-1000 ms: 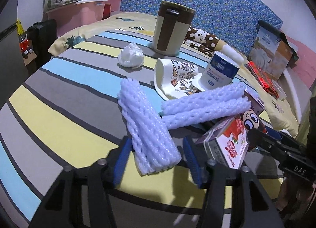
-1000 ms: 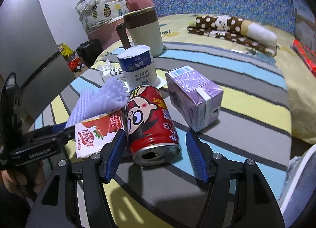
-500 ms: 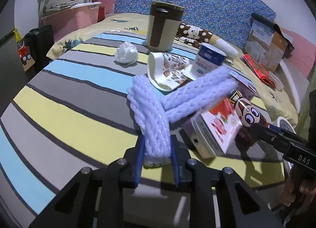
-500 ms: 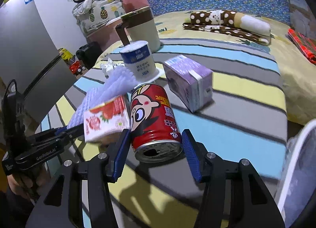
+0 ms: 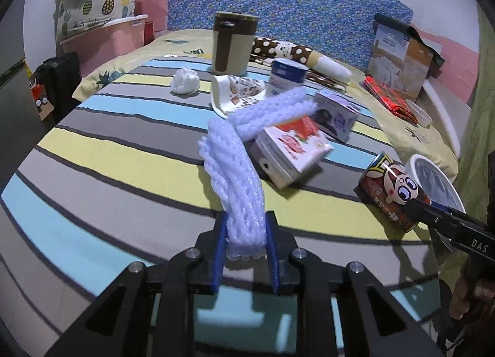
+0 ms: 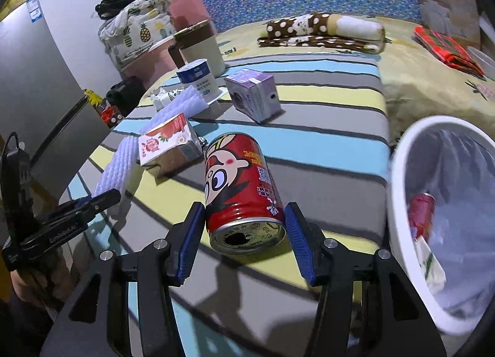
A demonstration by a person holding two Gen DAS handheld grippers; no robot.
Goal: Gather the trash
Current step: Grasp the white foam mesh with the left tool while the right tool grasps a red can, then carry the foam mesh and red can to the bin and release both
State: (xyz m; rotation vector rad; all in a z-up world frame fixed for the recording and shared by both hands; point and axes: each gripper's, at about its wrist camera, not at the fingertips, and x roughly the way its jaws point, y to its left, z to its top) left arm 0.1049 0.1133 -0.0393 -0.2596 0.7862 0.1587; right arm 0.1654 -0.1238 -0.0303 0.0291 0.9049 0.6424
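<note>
Because the trash must go in the white bin (image 6: 402, 152), the left gripper (image 5: 246, 251) squeezes the foam net (image 5: 235, 177) and the right gripper (image 6: 244, 233) hugs the red can (image 6: 241, 183).

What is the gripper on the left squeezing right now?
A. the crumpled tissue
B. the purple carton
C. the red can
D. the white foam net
D: the left gripper has its blue pads pressed against the end of the white foam net, while the red can sits in the right gripper.
</note>
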